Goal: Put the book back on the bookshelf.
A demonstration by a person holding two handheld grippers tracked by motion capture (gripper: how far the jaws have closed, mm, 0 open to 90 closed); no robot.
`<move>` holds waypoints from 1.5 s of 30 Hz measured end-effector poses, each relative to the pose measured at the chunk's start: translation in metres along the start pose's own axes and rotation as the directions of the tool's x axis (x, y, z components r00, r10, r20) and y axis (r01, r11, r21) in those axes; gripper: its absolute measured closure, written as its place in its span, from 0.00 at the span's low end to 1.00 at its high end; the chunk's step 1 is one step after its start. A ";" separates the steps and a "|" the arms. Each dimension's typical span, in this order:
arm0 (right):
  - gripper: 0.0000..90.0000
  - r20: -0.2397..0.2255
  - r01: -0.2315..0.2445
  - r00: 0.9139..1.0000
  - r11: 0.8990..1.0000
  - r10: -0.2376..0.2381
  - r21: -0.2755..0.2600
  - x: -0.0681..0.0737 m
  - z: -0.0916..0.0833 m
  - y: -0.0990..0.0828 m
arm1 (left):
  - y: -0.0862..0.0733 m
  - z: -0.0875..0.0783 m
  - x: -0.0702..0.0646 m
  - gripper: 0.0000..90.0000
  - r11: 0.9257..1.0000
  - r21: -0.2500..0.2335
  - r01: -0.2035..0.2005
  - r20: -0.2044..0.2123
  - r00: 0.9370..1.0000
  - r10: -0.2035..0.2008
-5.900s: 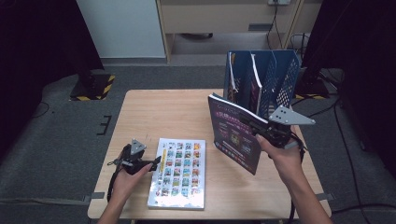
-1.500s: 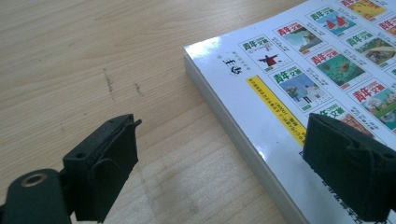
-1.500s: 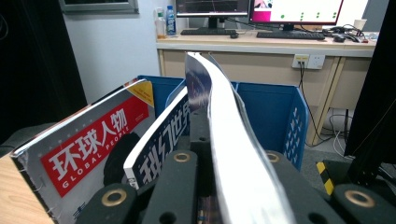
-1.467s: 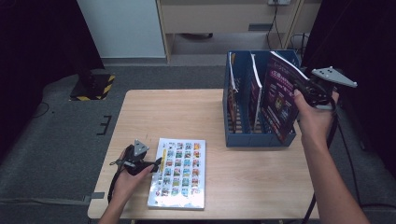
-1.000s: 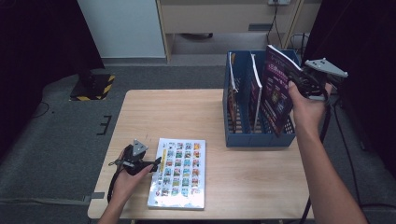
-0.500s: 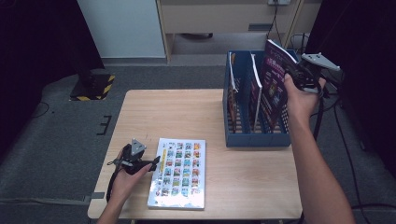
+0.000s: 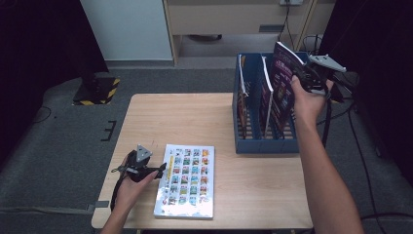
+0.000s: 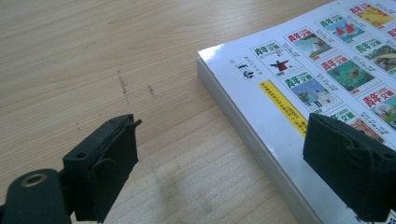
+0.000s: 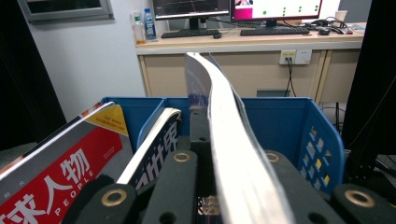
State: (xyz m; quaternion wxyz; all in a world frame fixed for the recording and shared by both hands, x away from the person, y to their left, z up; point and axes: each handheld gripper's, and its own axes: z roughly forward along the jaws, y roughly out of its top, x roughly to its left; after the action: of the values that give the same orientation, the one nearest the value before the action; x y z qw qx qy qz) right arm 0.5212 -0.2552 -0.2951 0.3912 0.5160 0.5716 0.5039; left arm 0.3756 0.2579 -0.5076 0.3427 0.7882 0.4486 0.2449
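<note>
My right gripper (image 7: 303, 78) is shut on a dark purple magazine (image 7: 281, 87), held upright and leaning in the rightmost slot of the blue file rack (image 7: 265, 144). In the right gripper view the magazine's curved edge (image 9: 229, 140) runs up between the jaws. Two other magazines stand in the rack, one red-covered (image 9: 60, 154) at the left and one in the middle slot (image 7: 264, 92). My left gripper (image 7: 160, 170) rests open on the table, at the left edge of a flat magazine with a grid of small pictures (image 7: 187, 178). One pad (image 8: 350, 163) is over its cover (image 8: 322, 70), the other (image 8: 105, 158) over bare wood.
The wooden table (image 7: 185, 117) has free room across its left and middle. Behind the rack stands a desk (image 9: 243, 42) with monitors, a keyboard and bottles. Grey carpet and a yellow-black marked block (image 7: 97, 90) lie to the left of the table.
My right hand has carried the purple magazine from above the table's right side back to the rack and lowered it into the rightmost slot. The left hand has stayed still.
</note>
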 end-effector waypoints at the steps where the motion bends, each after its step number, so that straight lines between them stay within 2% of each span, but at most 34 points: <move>1: 0.93 0.000 0.000 1.000 1.000 0.000 0.000 0.000 0.000 0.000 | 0.000 0.000 0.000 0.10 1.000 0.000 0.000 0.000 1.000 0.000; 11: 0.93 -0.003 0.031 1.000 1.000 -0.031 0.007 0.009 0.010 -0.005 | 0.000 0.000 0.000 0.10 1.000 -0.001 0.001 0.000 1.000 -0.001; 25: 0.93 0.000 0.077 0.997 0.997 -0.077 0.014 0.014 0.020 -0.017 | -0.001 0.000 0.000 0.10 1.000 0.005 -0.006 -0.004 1.000 0.006; 35: 0.93 0.003 0.065 0.998 0.998 -0.065 -0.001 0.008 0.024 -0.021 | -0.002 0.000 -0.001 0.10 1.000 0.006 -0.003 -0.004 1.000 0.004; 45: 0.93 0.004 0.068 0.998 0.998 -0.068 -0.005 0.010 0.027 -0.025 | -0.001 -0.001 0.000 0.10 1.000 -0.002 0.001 -0.011 1.000 -0.001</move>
State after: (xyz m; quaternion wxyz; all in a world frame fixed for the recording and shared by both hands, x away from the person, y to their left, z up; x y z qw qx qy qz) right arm 0.5404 -0.2396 -0.3236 0.4106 0.4963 0.5866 0.4909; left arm 0.3740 0.2583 -0.5080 0.3412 0.7863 0.4506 0.2494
